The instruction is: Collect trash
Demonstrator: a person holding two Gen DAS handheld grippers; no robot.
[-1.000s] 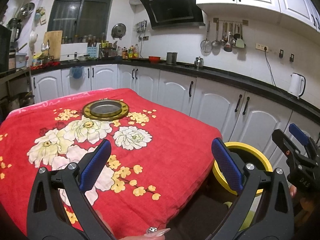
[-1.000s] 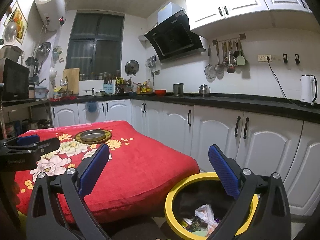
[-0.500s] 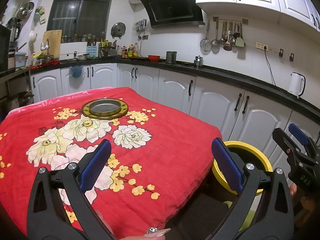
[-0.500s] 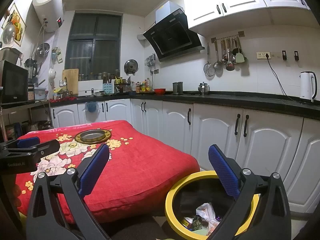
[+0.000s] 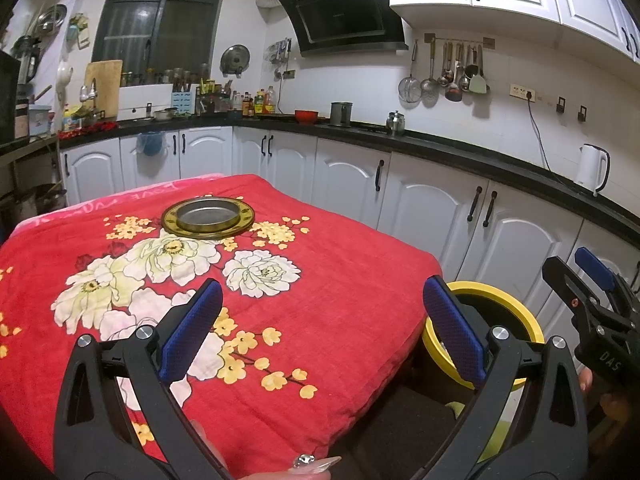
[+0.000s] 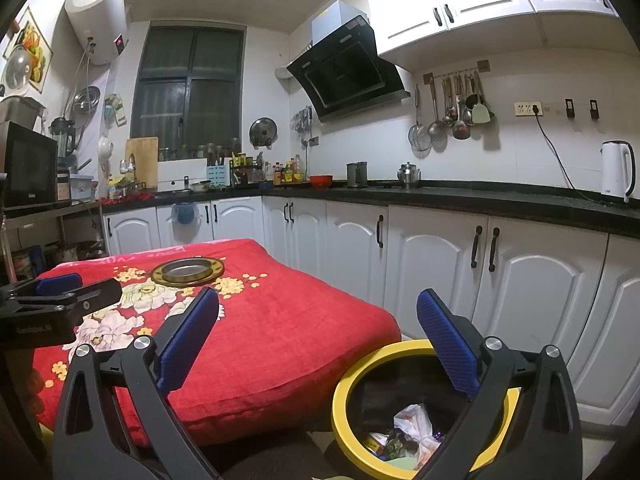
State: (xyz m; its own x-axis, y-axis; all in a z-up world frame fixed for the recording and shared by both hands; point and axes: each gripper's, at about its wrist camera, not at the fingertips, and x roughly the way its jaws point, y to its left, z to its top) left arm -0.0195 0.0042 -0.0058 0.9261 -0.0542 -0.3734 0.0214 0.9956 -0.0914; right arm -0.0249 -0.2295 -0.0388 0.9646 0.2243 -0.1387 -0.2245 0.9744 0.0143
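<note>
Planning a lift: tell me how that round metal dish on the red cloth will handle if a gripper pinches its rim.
The metal dish looks rigid, so it should not flex. Its shiny, thin rim may slip between the pads. It sits flat and wide on the soft red cloth, so it will probably slide rather than tip or roll.

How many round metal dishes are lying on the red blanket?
1. The round metal dish lies near the far edge of the red blanket, among the printed flowers. Nothing else lies on it.

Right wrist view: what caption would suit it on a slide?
Open right gripper hangs above a yellow-rimmed bin holding trash.
</note>
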